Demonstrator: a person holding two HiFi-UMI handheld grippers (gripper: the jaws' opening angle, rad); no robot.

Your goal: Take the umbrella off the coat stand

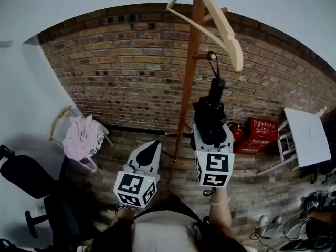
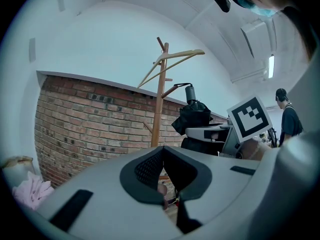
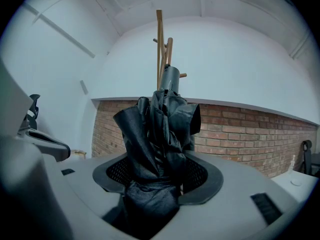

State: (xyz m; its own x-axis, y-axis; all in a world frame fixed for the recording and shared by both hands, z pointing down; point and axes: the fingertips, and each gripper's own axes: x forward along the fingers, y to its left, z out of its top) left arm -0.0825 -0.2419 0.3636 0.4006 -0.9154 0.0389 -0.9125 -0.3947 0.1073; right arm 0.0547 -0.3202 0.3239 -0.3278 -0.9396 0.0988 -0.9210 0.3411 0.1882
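**Head view.** Two grippers are seen. The right gripper (image 1: 210, 135) is clamped on one black folded umbrella (image 1: 209, 112), which is held upright just beside the one wooden coat stand (image 1: 191, 72). The umbrella's wrist loop (image 1: 212, 62) reaches up to a peg of the stand. The left gripper (image 1: 154, 149) is held lower and to the left, with its jaws brought together to a point and nothing in them. One pale wooden hanger (image 1: 216, 22) is hung near the top of the stand. A brick wall (image 1: 115, 72) is seen behind, with a plank floor (image 1: 252, 177) below it. On the floor, one pink cloth (image 1: 82, 137) is draped over a wicker seat, one black office chair (image 1: 26, 176) is placed at the left, two red boxes (image 1: 260, 133) are set against the wall, and one white table (image 1: 307, 133) is placed at the right.

**Left gripper view.** The left gripper (image 2: 162, 151) is shown with its pads nearly touching and empty. Beyond it, the coat stand (image 2: 159, 104), the hanger (image 2: 175, 58) and the umbrella (image 2: 191, 116) are seen, the umbrella being gripped by the right gripper (image 2: 210, 132). The loop is stretched from the handle to a peg. One person in a cap (image 2: 288, 118) is seen far off at the right, under a white vaulted ceiling (image 2: 150, 14).

**Right gripper view.** The right gripper (image 3: 157, 176) is shown closed on the umbrella (image 3: 157, 129), whose crumpled fabric fills the gap between the jaws. The coat stand (image 3: 160, 39) rises directly behind it, before the brick wall (image 3: 240, 129).
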